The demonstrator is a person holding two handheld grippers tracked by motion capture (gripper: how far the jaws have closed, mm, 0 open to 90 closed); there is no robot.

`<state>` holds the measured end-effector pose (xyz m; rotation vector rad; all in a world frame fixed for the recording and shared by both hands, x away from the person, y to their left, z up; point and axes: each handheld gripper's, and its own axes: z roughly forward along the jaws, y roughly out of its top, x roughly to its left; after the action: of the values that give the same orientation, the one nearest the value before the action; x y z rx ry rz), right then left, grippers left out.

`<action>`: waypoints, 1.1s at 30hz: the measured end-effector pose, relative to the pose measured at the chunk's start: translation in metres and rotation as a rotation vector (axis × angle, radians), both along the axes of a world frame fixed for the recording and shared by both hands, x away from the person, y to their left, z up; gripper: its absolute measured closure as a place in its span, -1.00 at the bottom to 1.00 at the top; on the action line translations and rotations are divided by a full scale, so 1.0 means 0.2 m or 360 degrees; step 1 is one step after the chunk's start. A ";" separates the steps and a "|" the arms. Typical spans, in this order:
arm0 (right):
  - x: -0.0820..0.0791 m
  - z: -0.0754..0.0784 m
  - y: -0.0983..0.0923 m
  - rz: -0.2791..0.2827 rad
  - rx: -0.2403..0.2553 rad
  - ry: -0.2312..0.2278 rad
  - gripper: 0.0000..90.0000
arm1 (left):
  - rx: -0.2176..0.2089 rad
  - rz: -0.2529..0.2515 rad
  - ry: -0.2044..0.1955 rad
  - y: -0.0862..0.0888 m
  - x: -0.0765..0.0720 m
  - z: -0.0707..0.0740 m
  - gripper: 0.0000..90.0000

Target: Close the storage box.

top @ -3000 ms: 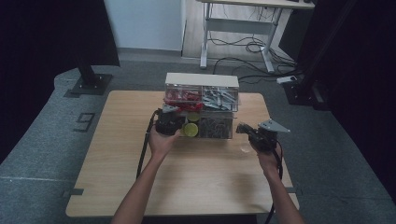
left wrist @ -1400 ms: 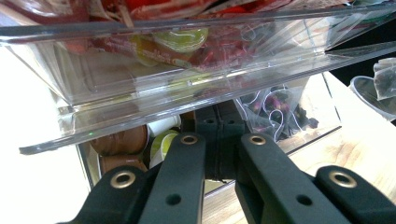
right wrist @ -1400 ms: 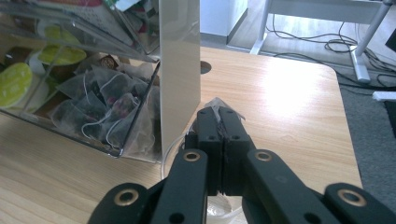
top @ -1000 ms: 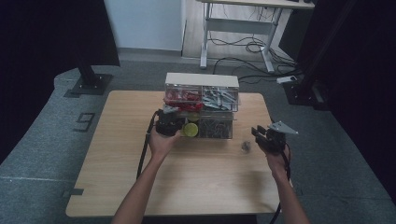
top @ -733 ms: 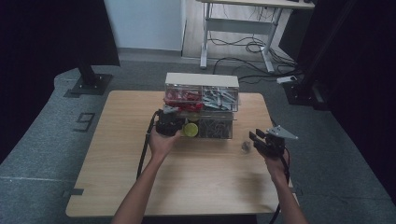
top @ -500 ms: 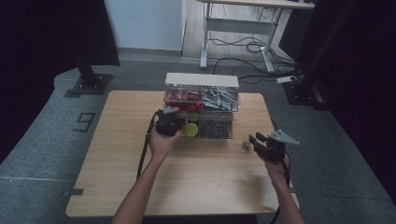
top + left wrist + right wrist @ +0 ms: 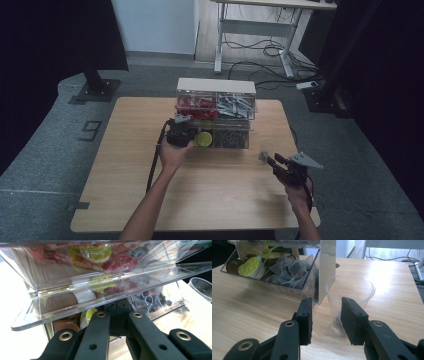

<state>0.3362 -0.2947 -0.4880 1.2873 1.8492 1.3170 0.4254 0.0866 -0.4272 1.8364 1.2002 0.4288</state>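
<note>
Left gripper (image 7: 186,131) is held at the organiser's (image 7: 216,86) 9 o'clock end, jaws shut under the raised clear lid (image 7: 82,307) of the lower compartment. Green-lidded pod (image 7: 203,139) sits just beside it. Clear cup (image 7: 348,302) stands at the organiser's 4 o'clock. Right gripper (image 7: 325,320) is set low before it, jaws just opened partway, cup beyond them, not pinched.

— What do I see of my own rig?

— My forearms are bare, no sleeves. Both grippers are matte black; the left gripper (image 7: 181,134) trails a black cable, the right gripper (image 7: 280,165) carries a grey three-cornered plate.

— And up close?

— Flat black fingers (image 7: 305,315) on arms with brass-ringed pivot holes.
</note>
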 end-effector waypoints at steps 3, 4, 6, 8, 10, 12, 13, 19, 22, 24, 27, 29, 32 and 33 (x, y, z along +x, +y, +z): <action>-0.02 -0.02 -0.01 0.0000 0.0013 0.0009 0.36 | -0.0002 -0.0002 -0.0001 0.00 0.00 0.00 1.00; -0.03 -0.03 -0.01 0.0001 0.0013 0.0011 0.35 | 0.0001 -0.0005 -0.0001 0.00 -0.01 0.00 1.00; -0.03 -0.04 -0.01 0.0001 0.0015 0.0011 0.35 | -0.0001 -0.0005 0.0000 0.00 -0.01 -0.01 1.00; -0.05 -0.05 -0.01 0.0000 0.0011 0.0014 0.35 | -0.0007 -0.0007 0.0006 0.00 -0.02 -0.02 1.00; -0.06 -0.07 -0.01 0.0003 0.0000 0.0021 0.35 | -0.0011 -0.0008 0.0013 0.01 -0.02 -0.03 1.00; -0.06 -0.07 0.00 0.0006 0.0000 0.0024 0.35 | -0.0012 -0.0004 0.0018 0.01 -0.03 -0.04 1.00; -0.07 -0.08 0.00 0.0010 -0.0005 0.0026 0.35 | -0.0016 -0.0004 0.0022 0.01 -0.03 -0.04 1.00; -0.09 -0.10 0.03 0.0030 -0.0013 0.0053 0.35 | -0.0028 -0.0009 0.0030 0.02 -0.04 -0.07 1.00; -0.11 -0.11 0.04 0.0036 -0.0016 0.0056 0.35 | -0.0031 -0.0010 0.0036 0.02 -0.04 -0.08 1.00; -0.12 -0.11 0.05 0.0040 -0.0020 0.0058 0.35 | -0.0040 -0.0014 0.0042 0.01 -0.05 -0.10 1.00; -0.13 -0.12 0.05 0.0045 -0.0018 0.0061 0.35 | -0.0043 -0.0018 0.0045 0.01 -0.05 -0.10 1.00; -0.13 -0.12 0.06 0.0047 -0.0020 0.0061 0.35 | -0.0046 -0.0015 0.0049 0.01 -0.06 -0.11 1.00; -0.13 -0.12 0.06 0.0054 -0.0026 0.0064 0.35 | -0.0050 -0.0014 0.0049 0.02 -0.06 -0.12 1.00; -0.14 -0.12 0.06 0.0056 -0.0024 0.0063 0.35 | -0.0050 -0.0013 0.0051 0.02 -0.06 -0.12 1.00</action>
<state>0.3091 -0.2828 -0.5126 1.2874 1.9130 1.3023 0.4130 0.0900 -0.4513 1.8271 1.2140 0.3751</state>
